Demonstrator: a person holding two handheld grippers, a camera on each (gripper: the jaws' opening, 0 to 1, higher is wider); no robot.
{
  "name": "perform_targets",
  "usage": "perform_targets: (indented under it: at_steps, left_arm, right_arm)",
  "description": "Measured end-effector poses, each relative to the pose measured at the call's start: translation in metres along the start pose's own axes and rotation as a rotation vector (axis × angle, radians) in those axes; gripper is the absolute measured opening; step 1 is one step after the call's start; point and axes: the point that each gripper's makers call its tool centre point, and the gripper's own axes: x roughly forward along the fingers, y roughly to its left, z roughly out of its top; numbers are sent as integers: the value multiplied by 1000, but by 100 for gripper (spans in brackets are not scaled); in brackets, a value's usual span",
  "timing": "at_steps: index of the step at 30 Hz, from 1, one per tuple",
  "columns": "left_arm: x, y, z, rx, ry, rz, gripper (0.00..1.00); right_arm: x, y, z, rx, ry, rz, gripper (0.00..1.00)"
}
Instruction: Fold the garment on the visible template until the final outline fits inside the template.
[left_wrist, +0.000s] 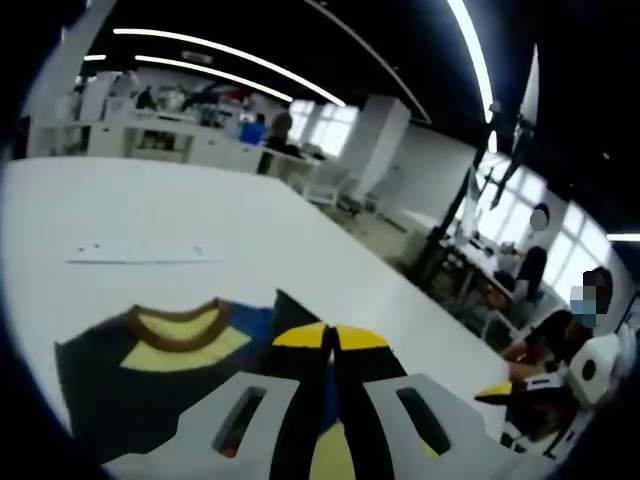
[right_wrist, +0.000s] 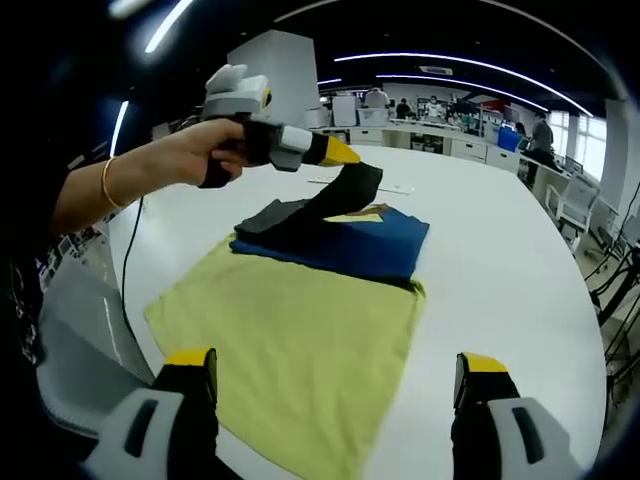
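Observation:
A navy garment (right_wrist: 350, 245) lies folded at the far end of the yellow-green template cloth (right_wrist: 290, 325) on the white table. A person's hand holds my left gripper (right_wrist: 338, 152) above the garment, shut on a dark flap (right_wrist: 352, 188) that it lifts off the pile. In the left gripper view, dark fabric runs up between the closed yellow-tipped jaws of my left gripper (left_wrist: 330, 338). The garment's brown collar (left_wrist: 180, 325) with a yellow patch lies just beyond. My right gripper (right_wrist: 337, 375) hovers open over the near end of the template, holding nothing. It also appears as my right gripper (left_wrist: 560, 385) at the right edge.
A white strip (left_wrist: 140, 252) lies on the table (right_wrist: 500, 280) beyond the garment. A black cable (right_wrist: 128, 265) runs over the table's left edge. Desks, chairs and people fill the room behind.

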Motion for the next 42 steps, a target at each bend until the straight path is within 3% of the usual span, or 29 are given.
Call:
perform_targets:
  at_steps: [8,20,26,30,35,42]
  left_arm:
    - [7,-14,-18,1,32,-50,0]
    - [22,-12,-49,-21,95,-50,0]
    - [26,-11,-61,-87,93,-45,0]
    - [28,-16,-71,-20,120,-62,0]
    - [28,-24,-81,0,146,-98,0]
    - [29,-28,-91,39,175,-115,14]
  right_arm:
    - [2,0,-1,1,4,4,99]
    - [1,-3,-2,1,11,5,99]
    - [0,-5,-3,7,15,-4,99]
    - [0,-5,-3,7,15,-5,99]
    - [-1,-5,-2,14,10,-11,99]
    - [-5,-7,-1,20,3,-21,99]
